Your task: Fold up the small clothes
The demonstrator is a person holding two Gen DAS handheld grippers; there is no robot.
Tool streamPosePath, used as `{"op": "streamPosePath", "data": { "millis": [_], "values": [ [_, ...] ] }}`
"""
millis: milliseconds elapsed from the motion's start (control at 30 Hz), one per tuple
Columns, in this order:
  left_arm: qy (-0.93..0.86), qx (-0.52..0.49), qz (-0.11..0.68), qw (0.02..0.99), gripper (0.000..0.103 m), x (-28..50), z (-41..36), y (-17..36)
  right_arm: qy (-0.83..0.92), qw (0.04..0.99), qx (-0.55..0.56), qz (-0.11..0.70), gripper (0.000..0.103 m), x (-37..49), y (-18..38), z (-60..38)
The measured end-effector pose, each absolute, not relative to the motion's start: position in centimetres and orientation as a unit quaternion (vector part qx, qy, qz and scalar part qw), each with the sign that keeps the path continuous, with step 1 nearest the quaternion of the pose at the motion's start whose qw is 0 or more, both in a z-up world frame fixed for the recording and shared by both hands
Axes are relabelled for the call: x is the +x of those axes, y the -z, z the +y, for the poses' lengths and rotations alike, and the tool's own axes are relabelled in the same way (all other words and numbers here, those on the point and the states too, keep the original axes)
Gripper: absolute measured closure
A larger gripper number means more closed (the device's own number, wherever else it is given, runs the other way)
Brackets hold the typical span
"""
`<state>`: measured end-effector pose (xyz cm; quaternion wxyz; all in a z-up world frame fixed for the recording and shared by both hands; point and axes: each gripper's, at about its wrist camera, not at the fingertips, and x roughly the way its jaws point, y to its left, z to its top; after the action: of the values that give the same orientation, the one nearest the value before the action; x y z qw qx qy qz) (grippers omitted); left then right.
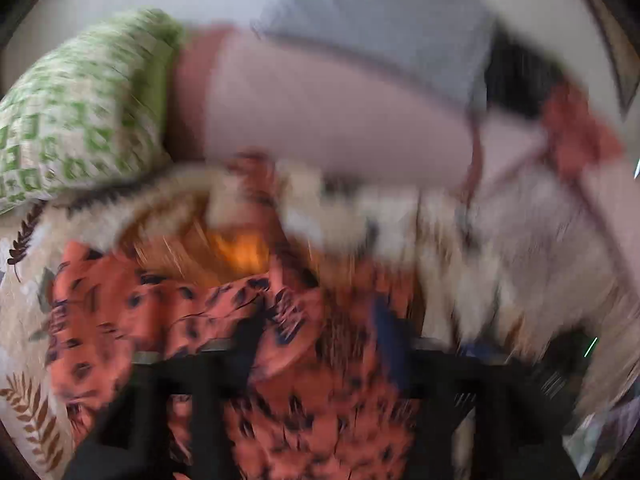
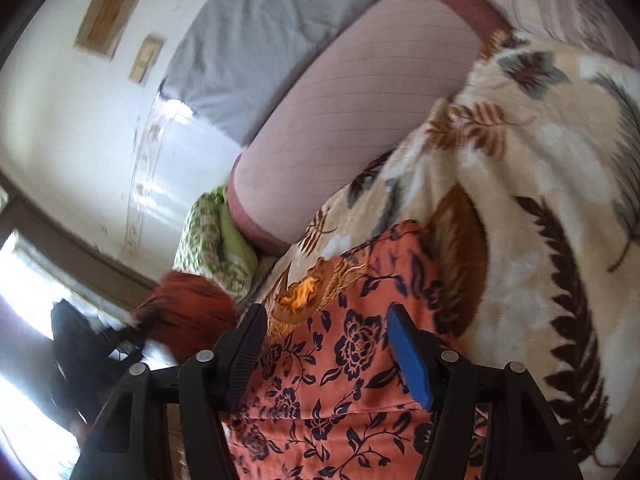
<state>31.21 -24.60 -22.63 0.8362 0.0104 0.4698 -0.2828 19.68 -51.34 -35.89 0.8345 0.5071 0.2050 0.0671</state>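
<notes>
Clearly the right gripper [image 2: 326, 344] stands with its jaws well apart, one black ribbed pad [image 2: 244, 350] and one blue pad [image 2: 410, 354], and nothing is pinched between them. Below and between the pads lies the orange floral garment [image 2: 348, 364], spread over the leaf-patterned blanket [image 2: 532, 208] that covers the bed; the pads sit above the cloth and do not press on it. A brownish patch with a bright orange spot [image 2: 306, 294] shows at the garment's far end. Beyond the blanket's far edge lies a long pink bolster [image 2: 340, 116], with a green-and-white patterned pillow [image 2: 212, 236] touching its end and a grey pillow [image 2: 264, 40] behind it against the white wall [image 2: 68, 128].

From the left wrist the view is badly smeared. The left gripper [image 1: 320, 396] shows only as dark shapes at the bottom edge; its jaws seem to be apart, with the orange garment lying under and between them, but whether the pads touch the cloth cannot be told. The same green pillow, pink bolster and grey pillow sit at the blanket's far edge there too.
</notes>
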Motion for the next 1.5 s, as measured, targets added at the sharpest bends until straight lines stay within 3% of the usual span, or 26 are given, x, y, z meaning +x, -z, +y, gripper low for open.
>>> {"op": "streamPosePath", "data": {
  "millis": [133,267,500,700,900,1000,1067,1133,1433,1500],
  "values": [
    [0.306,-0.003,0.466,0.830,0.039,28.9,-22.4,24.9,-0.072,0.829,0.512,0.213,0.027,19.6,36.1,-51.6],
    [0.255,-0.093,0.446,0.853,0.025,29.4,-15.0,26.1,-0.076,0.836,0.493,0.230,0.027,20.3,35.9,-50.2],
    [0.083,-0.145,0.423,0.891,0.026,31.1,-1.9,31.4,-0.067,0.844,0.453,0.281,0.027,23.0,37.3,-47.1],
    [0.038,-0.170,0.399,0.900,0.026,32.4,2.7,33.4,-0.073,0.814,0.496,0.294,0.033,26.0,40.2,-47.0],
    [0.022,-0.159,0.394,0.905,0.026,35.0,2.5,34.8,-0.041,0.821,0.482,0.305,0.037,28.5,42.0,-46.7],
    [0.020,-0.142,0.417,0.897,0.026,36.3,1.6,36.2,-0.034,0.827,0.460,0.321,0.047,29.5,42.7,-46.0],
    [0.007,-0.127,0.427,0.895,0.026,36.6,1.2,37.0,-0.031,0.832,0.444,0.331,0.071,29.7,42.5,-45.6],
    [0.000,-0.121,0.430,0.895,0.026,36.7,1.0,37.5,-0.045,0.832,0.441,0.333,0.082,29.7,42.3,-45.4],
    [-0.027,-0.074,0.428,0.900,0.026,36.0,0.5,36.7,-0.046,0.879,0.402,0.254,0.090,24.1,35.8,-45.5],
    [-0.024,-0.065,0.426,0.902,0.026,35.9,0.1,36.6,-0.035,0.879,0.393,0.266,0.090,23.4,36.1,-46.1]
  ]
}}
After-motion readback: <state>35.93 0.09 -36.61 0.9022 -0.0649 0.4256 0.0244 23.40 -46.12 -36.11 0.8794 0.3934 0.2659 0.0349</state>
